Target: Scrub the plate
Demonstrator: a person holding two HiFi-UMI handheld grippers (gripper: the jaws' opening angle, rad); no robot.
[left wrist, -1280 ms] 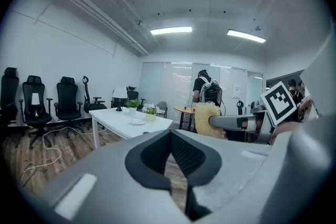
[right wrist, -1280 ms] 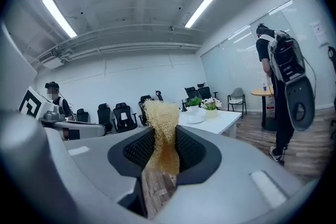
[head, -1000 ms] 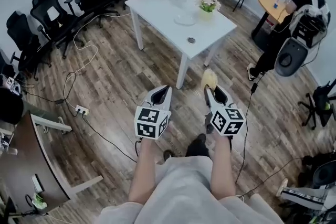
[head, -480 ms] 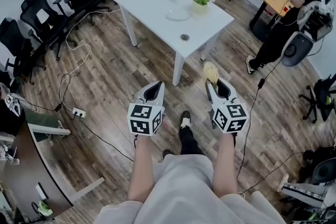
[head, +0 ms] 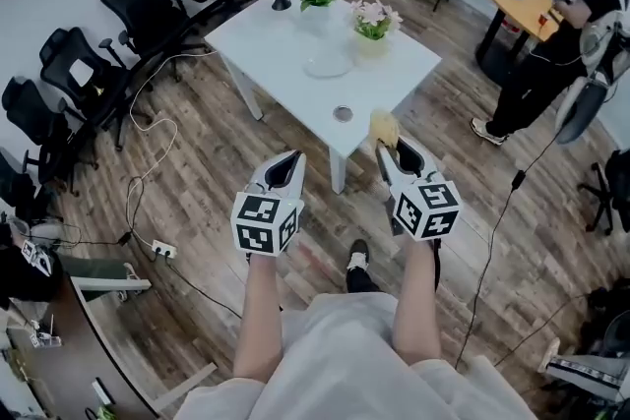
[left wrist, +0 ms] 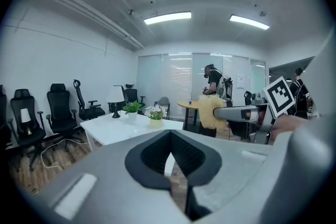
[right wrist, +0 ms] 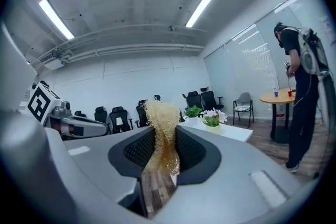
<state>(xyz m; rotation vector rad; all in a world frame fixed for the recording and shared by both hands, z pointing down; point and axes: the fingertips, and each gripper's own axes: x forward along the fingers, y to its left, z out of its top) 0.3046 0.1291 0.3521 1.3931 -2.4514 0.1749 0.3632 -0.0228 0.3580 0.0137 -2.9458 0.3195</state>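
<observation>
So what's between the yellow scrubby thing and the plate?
In the head view, bare white table lies between the scrubber in the right gripper and the plate, plus one small round disc.

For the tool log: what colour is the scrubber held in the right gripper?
The scrubber is pale straw yellow; best seen in the right gripper view.

An office: swivel chairs (head: 138, 0) line the wall beside a white table (head: 281, 39).
</observation>
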